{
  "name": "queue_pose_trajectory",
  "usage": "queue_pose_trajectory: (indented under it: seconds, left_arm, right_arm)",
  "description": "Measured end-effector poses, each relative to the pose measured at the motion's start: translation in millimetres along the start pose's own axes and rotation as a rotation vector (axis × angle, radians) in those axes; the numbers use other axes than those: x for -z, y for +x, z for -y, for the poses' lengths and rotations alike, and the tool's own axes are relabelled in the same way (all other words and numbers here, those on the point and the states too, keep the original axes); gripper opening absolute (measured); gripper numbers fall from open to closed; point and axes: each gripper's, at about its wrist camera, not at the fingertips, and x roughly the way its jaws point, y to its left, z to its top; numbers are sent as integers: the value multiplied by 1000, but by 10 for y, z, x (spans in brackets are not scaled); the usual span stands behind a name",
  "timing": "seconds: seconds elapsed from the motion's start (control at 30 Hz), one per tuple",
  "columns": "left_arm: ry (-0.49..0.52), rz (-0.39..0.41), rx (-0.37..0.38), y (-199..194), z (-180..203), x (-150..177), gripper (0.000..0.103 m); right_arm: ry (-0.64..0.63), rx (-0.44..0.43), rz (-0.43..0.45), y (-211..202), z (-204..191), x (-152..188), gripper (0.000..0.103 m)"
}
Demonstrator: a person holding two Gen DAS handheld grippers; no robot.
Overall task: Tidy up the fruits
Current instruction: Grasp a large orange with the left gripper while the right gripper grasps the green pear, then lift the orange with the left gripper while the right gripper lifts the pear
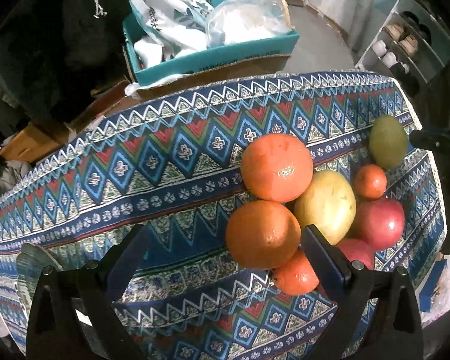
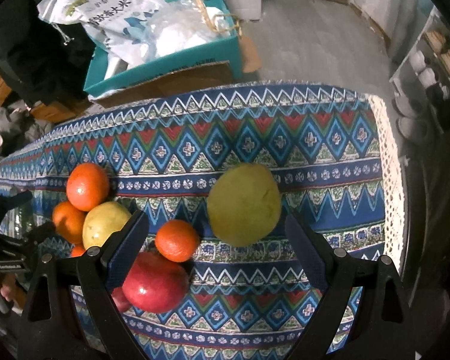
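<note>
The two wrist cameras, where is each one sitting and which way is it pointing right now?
Left wrist: on the left gripper, facing forward and down at the orange cluster; its open fingers show.
Right wrist: on the right gripper, facing the green pear; its open fingers and a hand show.
Shared: patterned tablecloth, fruit, teal box.

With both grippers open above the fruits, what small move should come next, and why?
Probably lower the right gripper onto the green pear. It lies apart from the cluster, roughly between the open fingers, with bare tablecloth around it, so closing there should not disturb other fruit.
</note>
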Motion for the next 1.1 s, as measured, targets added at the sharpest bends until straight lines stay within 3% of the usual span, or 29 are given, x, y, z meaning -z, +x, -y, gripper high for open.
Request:
queue_pose_trajectory:
  seconds: [0.17, 0.47, 0.83, 0.93, 1.0, 1.1]
  left_arm:
    - [35, -21, -11, 147, 77, -29, 102]
    - [6, -53, 58, 364, 55, -58, 102]
    - [-46, -100, 205, 505, 57, -59, 67]
    - [-29, -90, 201, 503, 71, -30, 67]
    - [-12, -83, 203, 484, 96, -22, 67]
    - [-2, -77, 213, 476, 88, -9, 67]
  right_arm:
    - [25, -9, -25, 154, 78, -20, 91]
    - [72, -7, -81, 473, 198, -22, 91]
    - [114, -22, -124, 709, 316, -57, 91]
    - [128, -18, -125, 754, 333, -57, 80]
    - [121, -12, -115, 757, 320, -56, 79]
    - [103, -11, -97, 749, 294, -76, 70]
